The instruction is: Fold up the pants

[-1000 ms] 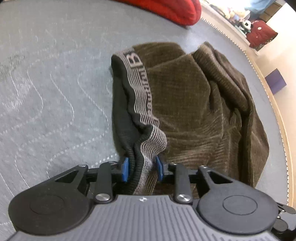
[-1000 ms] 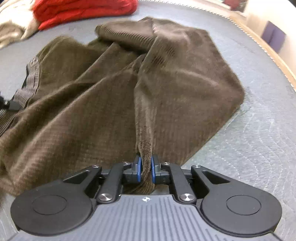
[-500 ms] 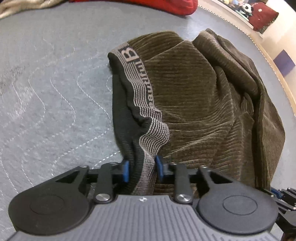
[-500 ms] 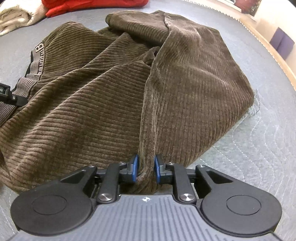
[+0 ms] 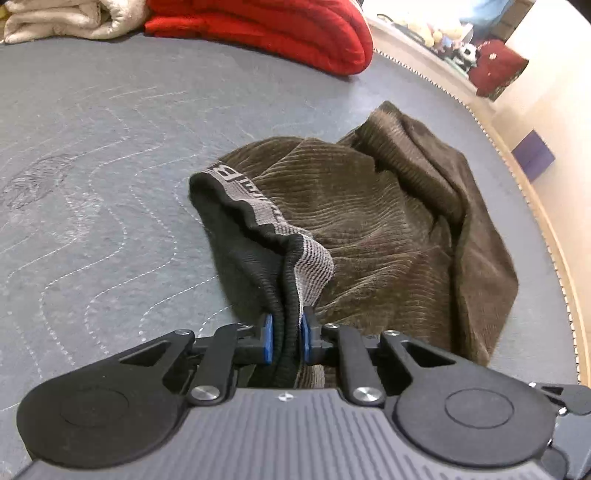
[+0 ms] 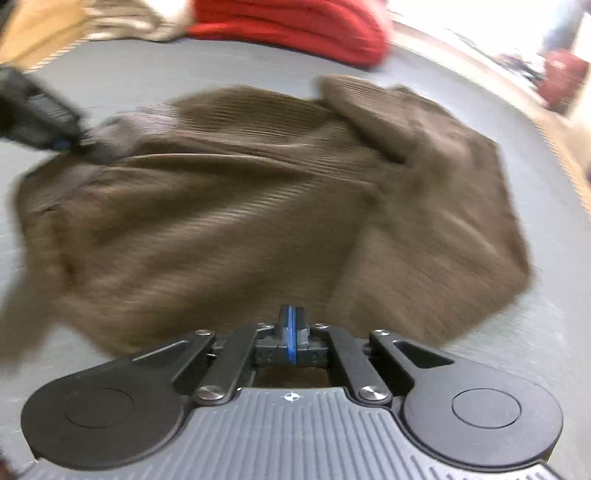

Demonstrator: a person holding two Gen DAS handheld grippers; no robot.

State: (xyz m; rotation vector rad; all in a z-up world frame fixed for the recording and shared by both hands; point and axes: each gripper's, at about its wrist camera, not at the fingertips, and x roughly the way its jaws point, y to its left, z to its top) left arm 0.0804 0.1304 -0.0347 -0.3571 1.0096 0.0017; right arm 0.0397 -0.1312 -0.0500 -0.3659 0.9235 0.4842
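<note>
Brown corduroy pants [image 5: 388, 240] lie crumpled on the grey quilted surface [image 5: 92, 147]. Their black and grey striped waistband [image 5: 258, 206] runs up into my left gripper [image 5: 285, 332], whose jaws are closing, and the blue pads pinch the bunched band. In the blurred right wrist view my right gripper [image 6: 291, 321] is shut, pad against pad, with no cloth between them. It hangs just above the near edge of the pants [image 6: 240, 229]. The left gripper [image 6: 79, 146] shows at the far left there, holding the waistband end.
A folded red blanket [image 5: 277, 29] and a cream towel [image 5: 66, 18] lie at the far side of the surface. The surface's stitched edge [image 5: 535, 206] curves along the right, with a purple box [image 5: 533, 158] on the floor beyond it.
The left gripper rose with the waistband and squeezed tighter on it. The fold of cloth left the right gripper, whose pads came together as it rolled and moved.
</note>
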